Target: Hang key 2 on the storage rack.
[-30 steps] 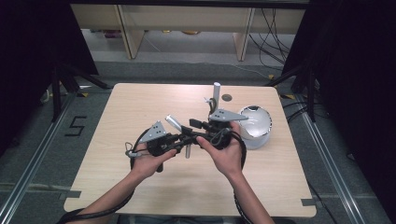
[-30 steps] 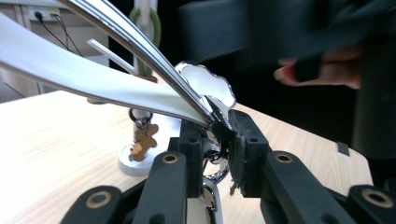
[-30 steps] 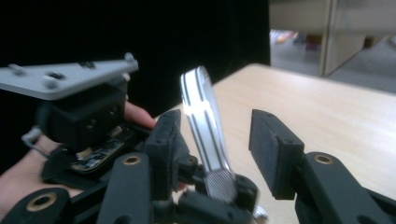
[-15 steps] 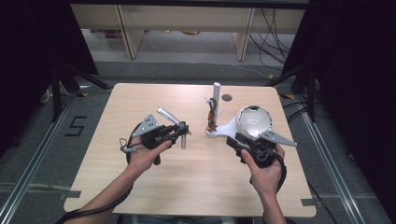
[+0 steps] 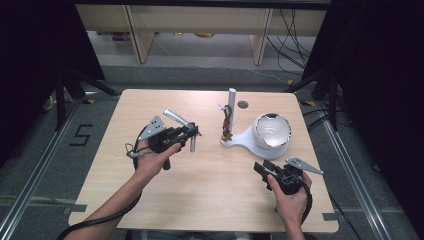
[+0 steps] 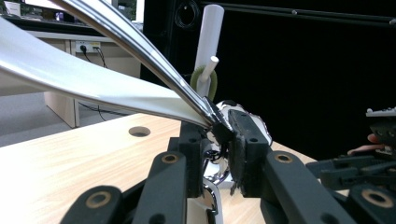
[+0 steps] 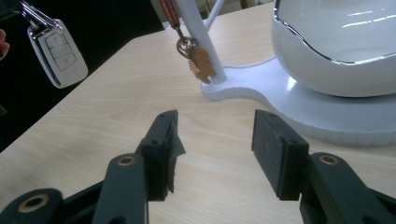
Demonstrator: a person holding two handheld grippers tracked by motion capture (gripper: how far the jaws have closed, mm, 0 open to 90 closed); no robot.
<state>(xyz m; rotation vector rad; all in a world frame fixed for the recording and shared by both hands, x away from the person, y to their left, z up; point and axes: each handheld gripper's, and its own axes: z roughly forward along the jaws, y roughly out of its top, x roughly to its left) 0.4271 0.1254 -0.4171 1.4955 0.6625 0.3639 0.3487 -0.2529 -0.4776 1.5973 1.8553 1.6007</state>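
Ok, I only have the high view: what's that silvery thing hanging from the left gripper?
Observer: A car key fob with buttons; the right gripper view shows it close up.
Operator: Is the grip on the fob itself?
Observer: No. The left gripper is shut on the chrome clip above it.
Operator: And the right gripper?
Observer: The right gripper is open, its jaws have just been opening, and there is bare table between the pads.
Operator: What hangs on the stand?
Observer: A small brown figure-shaped charm on a ring, against the white post.
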